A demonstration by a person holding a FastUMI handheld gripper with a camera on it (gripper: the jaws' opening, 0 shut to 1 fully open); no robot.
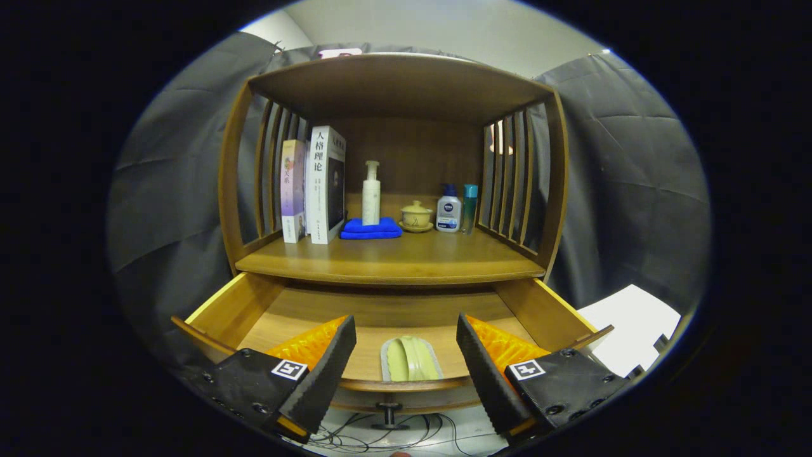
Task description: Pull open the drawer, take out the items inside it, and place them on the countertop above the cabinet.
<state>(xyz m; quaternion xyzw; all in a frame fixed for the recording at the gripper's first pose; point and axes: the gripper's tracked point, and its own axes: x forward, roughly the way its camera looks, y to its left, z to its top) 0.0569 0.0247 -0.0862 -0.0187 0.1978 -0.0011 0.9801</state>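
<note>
Claw (406,355) gapes over the open drawer (241,308); drop straight, straddle the green slipper (409,358), then pinch

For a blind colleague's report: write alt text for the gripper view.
The open gripper hovers over a pulled-out wooden drawer holding a pale green item between the fingers. On the countertop above stand two books, a white pump bottle on a folded blue cloth, a lidded cup and two small bottles.
</note>
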